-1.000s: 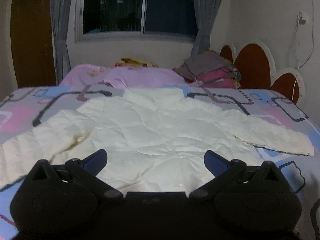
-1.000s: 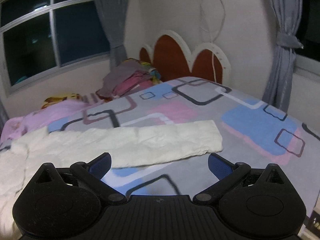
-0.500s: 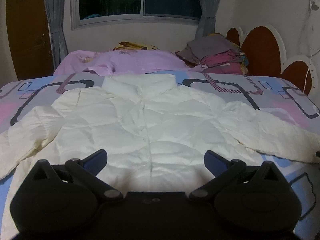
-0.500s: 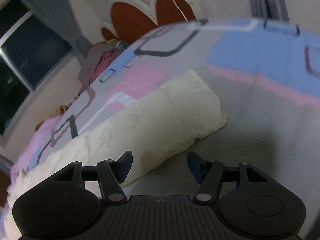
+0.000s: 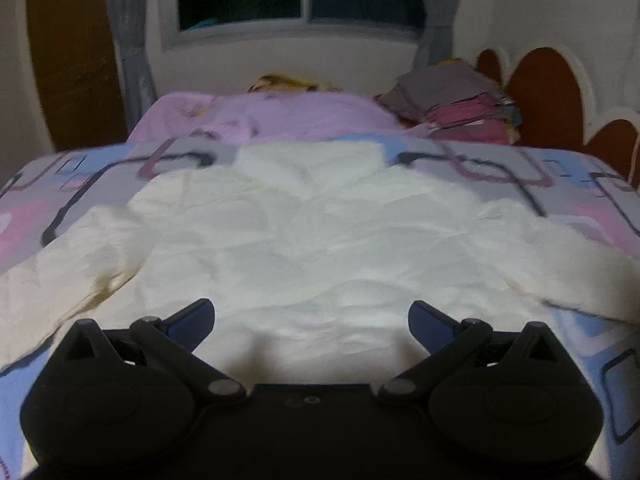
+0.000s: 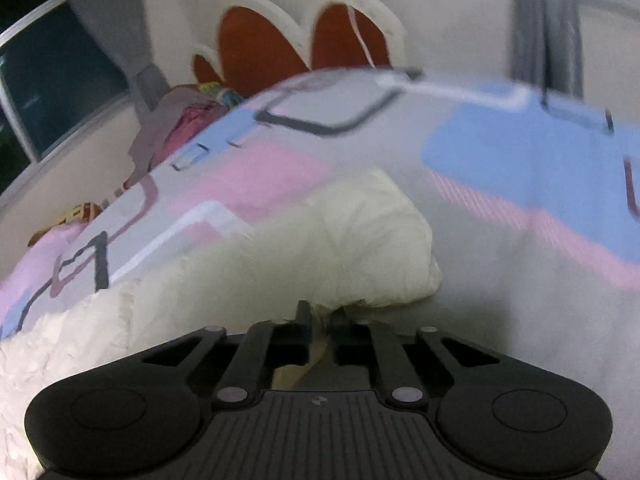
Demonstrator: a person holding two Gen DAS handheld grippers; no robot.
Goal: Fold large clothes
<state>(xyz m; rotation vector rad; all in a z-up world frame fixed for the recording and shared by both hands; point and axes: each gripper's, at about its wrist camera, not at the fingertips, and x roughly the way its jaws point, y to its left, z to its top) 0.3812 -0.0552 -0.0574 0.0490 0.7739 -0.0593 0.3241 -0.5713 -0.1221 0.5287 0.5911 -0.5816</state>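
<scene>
On the bed (image 5: 592,184) with its patterned cover I see the white padded jacket (image 5: 320,248) spread flat, sleeves out. My left gripper (image 5: 311,312) hovers at its hem, jaws released; my right gripper (image 6: 320,316) has its jaws clenched on the sleeve end (image 6: 380,248).

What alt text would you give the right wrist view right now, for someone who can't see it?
The right gripper is shut on the edge of the white jacket's sleeve, close to its cuff end, low over the patterned bedspread. Behind are a scalloped headboard, a pile of clothes and grey curtains.
</scene>
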